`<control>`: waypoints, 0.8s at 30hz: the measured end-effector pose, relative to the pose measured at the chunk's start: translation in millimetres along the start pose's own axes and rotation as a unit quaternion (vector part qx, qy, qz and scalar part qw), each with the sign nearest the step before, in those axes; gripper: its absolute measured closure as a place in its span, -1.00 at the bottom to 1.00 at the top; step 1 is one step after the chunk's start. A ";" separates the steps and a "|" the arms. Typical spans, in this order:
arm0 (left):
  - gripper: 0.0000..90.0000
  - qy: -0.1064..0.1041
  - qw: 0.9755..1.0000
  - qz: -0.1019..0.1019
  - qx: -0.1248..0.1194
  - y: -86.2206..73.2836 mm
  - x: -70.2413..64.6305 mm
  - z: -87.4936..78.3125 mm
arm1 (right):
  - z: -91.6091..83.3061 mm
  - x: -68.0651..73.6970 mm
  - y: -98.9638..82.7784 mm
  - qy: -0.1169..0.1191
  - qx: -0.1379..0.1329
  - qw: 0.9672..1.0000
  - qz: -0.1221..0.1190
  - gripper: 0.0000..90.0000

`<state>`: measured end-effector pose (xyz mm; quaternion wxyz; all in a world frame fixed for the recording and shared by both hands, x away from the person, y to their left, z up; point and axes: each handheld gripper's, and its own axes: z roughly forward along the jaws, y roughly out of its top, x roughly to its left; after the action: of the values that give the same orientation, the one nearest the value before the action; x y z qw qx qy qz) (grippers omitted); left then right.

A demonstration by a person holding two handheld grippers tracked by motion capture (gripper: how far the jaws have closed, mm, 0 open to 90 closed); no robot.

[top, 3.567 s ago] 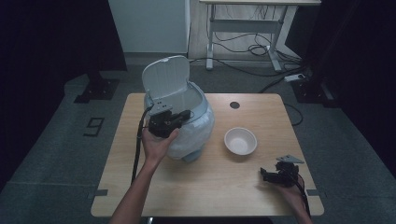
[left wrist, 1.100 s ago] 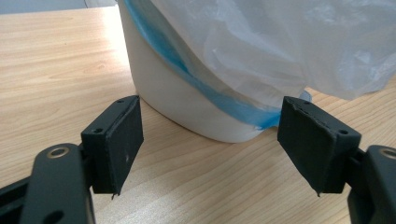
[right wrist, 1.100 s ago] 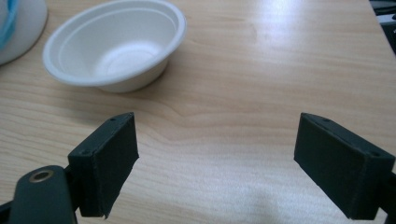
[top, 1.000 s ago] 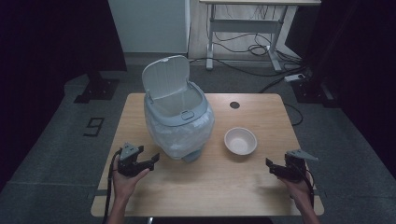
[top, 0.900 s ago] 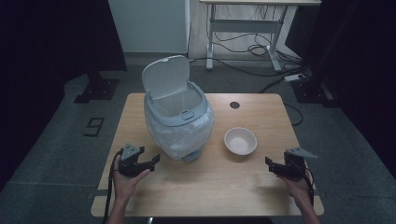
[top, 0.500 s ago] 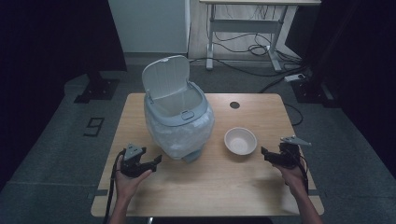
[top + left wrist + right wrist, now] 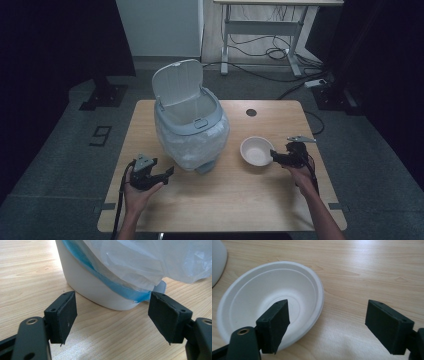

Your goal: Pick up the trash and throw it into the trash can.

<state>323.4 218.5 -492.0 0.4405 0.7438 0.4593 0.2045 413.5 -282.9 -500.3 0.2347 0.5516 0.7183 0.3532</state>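
A pale bin [image 7: 190, 131] lined with a clear plastic bag stands on the wooden table [image 7: 227, 200], its lid [image 7: 177, 82] flipped up. An empty white bowl [image 7: 256, 150] sits to its right. My left gripper [image 7: 169, 171] rests open near the bin's base [image 7: 100, 293], nothing between its jaws. My right gripper [image 7: 272, 155] is open at the bowl's right edge; in the right gripper view one jaw hangs over the bowl [image 7: 269, 302] and the other over bare wood, with the rim between them.
A round cable hole [image 7: 251, 112] lies at the table's back right. Behind the table stands a desk frame [image 7: 260, 30] with cables on the floor. Dark curtains flank both sides.
The left gripper came away from the bin and dropped to the table's front left. The right gripper moved forward and left, up to the bowl's rim.
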 end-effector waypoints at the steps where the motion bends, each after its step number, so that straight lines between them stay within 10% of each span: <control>1: -0.49 0.000 1.000 0.000 0.000 -0.1 0.3 -0.2 | 2.9 0.1 0.3 0.000 0.002 1.000 0.001 -0.56; 14: -0.48 -0.002 1.000 -0.002 0.005 -1.9 0.9 1.6 | 37.5 4.3 -0.8 0.004 0.035 0.999 0.002 -0.33; 24: -0.48 -0.003 1.000 -0.001 0.010 -3.0 0.6 3.5 | 42.1 3.7 -7.6 0.042 0.076 0.996 -0.008 0.44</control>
<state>324.7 217.9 -496.4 0.4348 0.7481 0.4609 0.1971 438.4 -270.0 -532.9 0.1642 0.5469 0.7563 0.3192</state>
